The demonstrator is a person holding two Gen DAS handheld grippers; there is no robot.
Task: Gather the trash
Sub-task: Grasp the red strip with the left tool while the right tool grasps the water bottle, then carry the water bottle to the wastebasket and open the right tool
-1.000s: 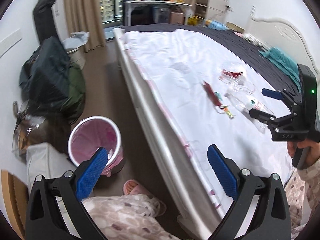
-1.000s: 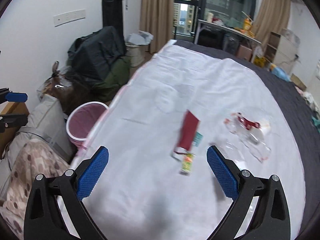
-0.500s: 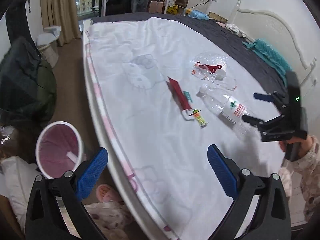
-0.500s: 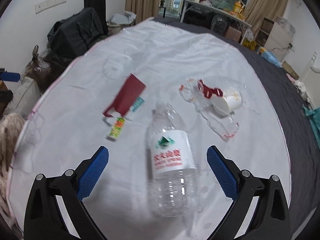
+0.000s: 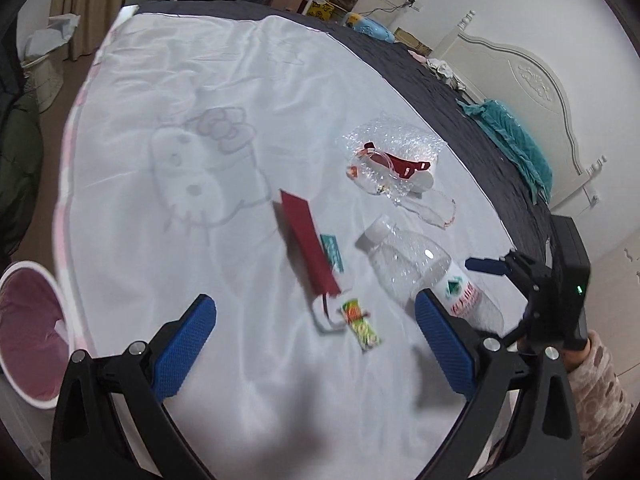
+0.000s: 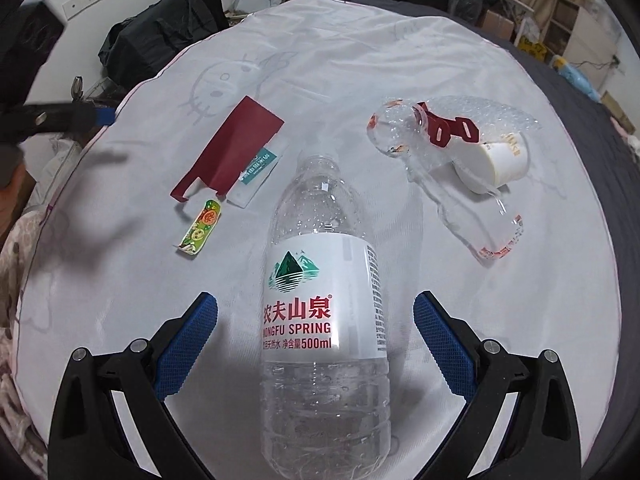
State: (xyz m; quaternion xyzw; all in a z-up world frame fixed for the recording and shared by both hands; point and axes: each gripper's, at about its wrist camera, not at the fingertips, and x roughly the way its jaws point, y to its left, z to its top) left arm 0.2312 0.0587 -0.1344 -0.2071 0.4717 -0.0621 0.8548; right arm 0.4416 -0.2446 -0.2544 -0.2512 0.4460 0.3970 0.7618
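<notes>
Right gripper [image 6: 315, 344] jaws wide apart, straddling the lower body of a clear plastic water bottle [image 6: 324, 312] without touching it; the blue pads [image 6: 442, 344] sit off either side of the label. Bottle lies flat on the white bedsheet [image 6: 120, 280], cap end pointing far. Left gripper [image 5: 316, 344] jaws also wide apart, nothing between them, hovering over the sheet just near of a small green-and-orange candy wrapper [image 5: 362, 326].

Left of the bottle: the wrapper, then a dark red paper strip [image 6: 236, 144] overlapping a white sachet with a teal label [image 6: 258, 172]. Right of the bottle neck: crumpled clear plastic packaging with red trim [image 6: 472, 216], a white paper cup on its side [image 6: 500, 160], red cut-out handles [image 6: 444, 128], bubble wrap [image 6: 480, 110] just behind.

In the left wrist view a pink-lined trash bin [image 5: 28, 332] stands on the floor off the left bed edge, well apart from the trash. Faint cartoon cat print [image 5: 204, 172] on the sheet further out. Dark bedspread [image 5: 420, 64] and white headboard [image 5: 536, 80] far right.
</notes>
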